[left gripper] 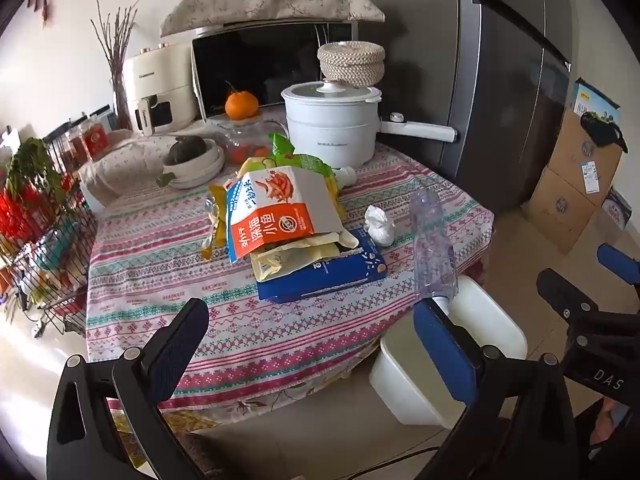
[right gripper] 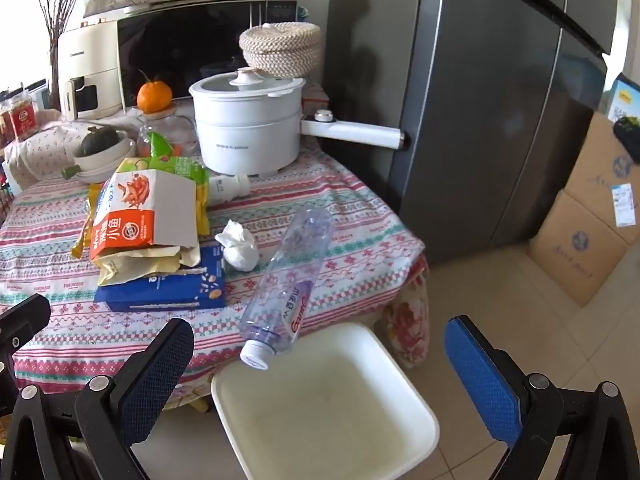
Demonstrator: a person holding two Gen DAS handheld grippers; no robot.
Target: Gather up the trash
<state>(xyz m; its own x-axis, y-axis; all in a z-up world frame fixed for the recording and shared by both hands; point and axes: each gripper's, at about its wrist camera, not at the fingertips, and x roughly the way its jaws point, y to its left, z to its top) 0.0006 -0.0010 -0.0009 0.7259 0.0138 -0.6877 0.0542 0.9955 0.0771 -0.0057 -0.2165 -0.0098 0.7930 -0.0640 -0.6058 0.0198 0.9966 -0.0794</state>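
Right gripper (right gripper: pixel 320 364) fingers hide nothing; bin (right gripper: pixel 400 364) bottom cut off

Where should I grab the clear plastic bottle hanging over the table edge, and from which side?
Grip the clear bottle across its body near the label, not the tapering neck. It lies on its side, cap jutting over the white bin, bottom end towards the pot. Probably come from above with the open right claw, fingers either side of the body; the crumpled tissue is close on its left.
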